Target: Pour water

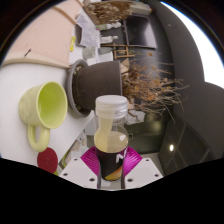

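A hand-held gripper point(113, 170) grasps a small clear bottle point(111, 135) with a white cap; both fingers press their pink pads point(92, 160) against its lower body. The bottle stands upright between the fingers and holds a yellowish liquid. To its left, resting on a white table point(25, 80), sits a pale yellow-green mug point(43, 105) with its opening turned toward the camera. A small dark red round object point(47, 159) lies just below the mug.

The cap appears to be on, so tilting now would likely pour nothing. The mug seems to lie tipped, so liquid could run straight out onto the table.

Beyond the bottle stands a dark pot point(100, 78) of dry, twiggy stems point(150, 85). The room behind is dim, with a pale wall and bright light at the upper right.
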`<state>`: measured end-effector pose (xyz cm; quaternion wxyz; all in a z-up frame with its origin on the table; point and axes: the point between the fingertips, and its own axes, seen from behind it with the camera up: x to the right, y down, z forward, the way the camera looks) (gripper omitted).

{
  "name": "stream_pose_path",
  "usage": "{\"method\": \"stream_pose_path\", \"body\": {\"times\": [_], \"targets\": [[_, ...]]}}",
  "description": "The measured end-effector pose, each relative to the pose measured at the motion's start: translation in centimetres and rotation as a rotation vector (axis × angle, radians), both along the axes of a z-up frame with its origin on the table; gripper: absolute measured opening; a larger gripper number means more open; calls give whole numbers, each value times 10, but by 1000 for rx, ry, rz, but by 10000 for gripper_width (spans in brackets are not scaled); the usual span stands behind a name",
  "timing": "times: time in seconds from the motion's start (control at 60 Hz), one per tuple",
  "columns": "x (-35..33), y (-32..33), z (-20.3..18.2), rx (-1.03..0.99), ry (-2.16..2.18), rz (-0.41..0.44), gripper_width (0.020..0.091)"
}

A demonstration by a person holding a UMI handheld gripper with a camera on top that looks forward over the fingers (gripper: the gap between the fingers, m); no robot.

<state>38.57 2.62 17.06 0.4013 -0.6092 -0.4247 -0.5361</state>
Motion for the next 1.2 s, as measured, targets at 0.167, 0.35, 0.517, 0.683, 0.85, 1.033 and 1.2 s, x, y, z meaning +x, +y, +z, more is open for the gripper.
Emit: {"method": "stream_pose_path", "body": {"times": [0.167, 0.35, 0.517, 0.683, 0.85, 1.033, 1.2], "targets": [[11, -12, 17, 87, 663, -110, 261], [11, -16, -8, 66, 1169, -116, 261], [9, -15, -56, 20, 1422, -130, 264], [20, -12, -100, 1, 1509, -173, 264], [25, -16, -125, -9, 1523, -182, 268], [24, -19, -126, -14, 1509, -167, 399], [24, -36, -127, -64, 1504, -217, 837]]}}
